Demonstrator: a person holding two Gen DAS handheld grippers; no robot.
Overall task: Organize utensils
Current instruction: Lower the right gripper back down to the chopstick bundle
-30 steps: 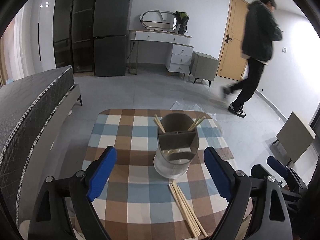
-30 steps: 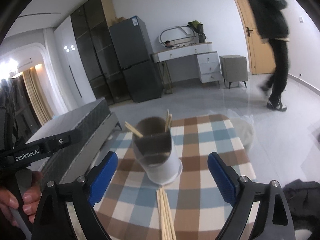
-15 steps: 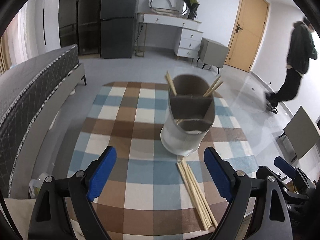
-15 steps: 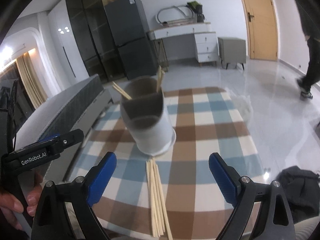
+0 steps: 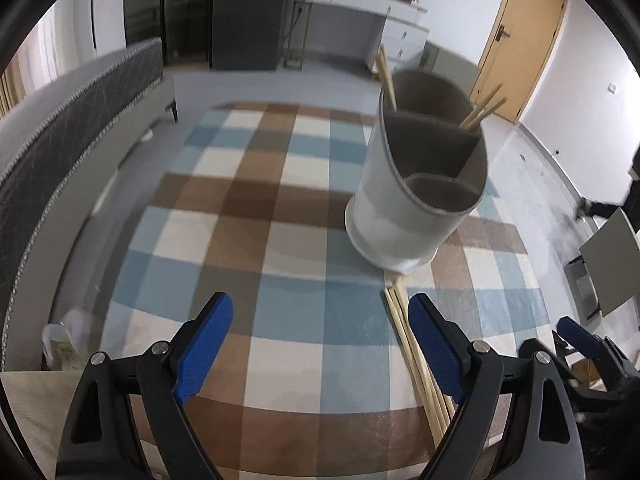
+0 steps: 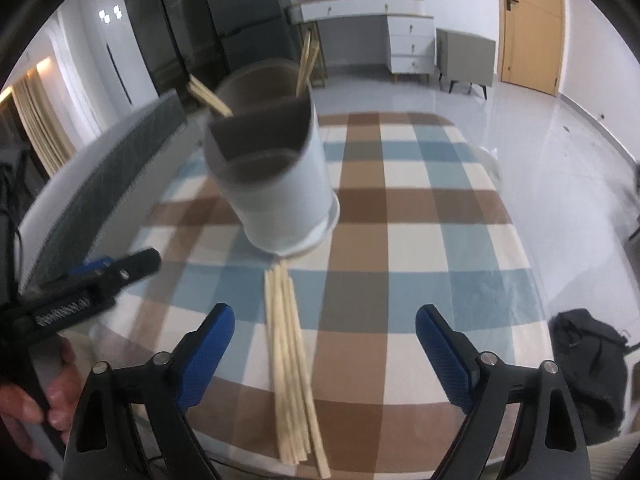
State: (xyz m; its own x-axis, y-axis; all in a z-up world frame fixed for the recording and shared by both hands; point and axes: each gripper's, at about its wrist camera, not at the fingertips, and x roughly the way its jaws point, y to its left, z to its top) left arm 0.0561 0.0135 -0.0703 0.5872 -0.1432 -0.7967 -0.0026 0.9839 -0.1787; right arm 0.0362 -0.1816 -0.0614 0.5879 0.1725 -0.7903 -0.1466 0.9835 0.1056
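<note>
A white round utensil holder (image 5: 404, 208) with brown compartments stands on the checked tablecloth (image 5: 256, 240); it also shows in the right wrist view (image 6: 280, 196). A few chopsticks (image 5: 386, 76) stick out of its far compartments. A bundle of loose wooden chopsticks (image 6: 290, 356) lies on the cloth in front of the holder, partly behind my left gripper's right finger (image 5: 436, 356). My left gripper (image 5: 320, 346) is open and empty above the near cloth. My right gripper (image 6: 326, 354) is open and empty, with the bundle between its fingers.
A grey bed (image 5: 60, 128) runs along the left of the table. A dresser (image 6: 384, 36), dark fridge (image 5: 244, 12) and wooden door (image 6: 528, 24) stand at the back. A dark bag (image 6: 588, 364) lies on the floor right of the table.
Both grippers have moved lower and closer to the table; the holder and loose chopsticks appear larger. The left gripper has shifted left. The walking person has nearly left view.
</note>
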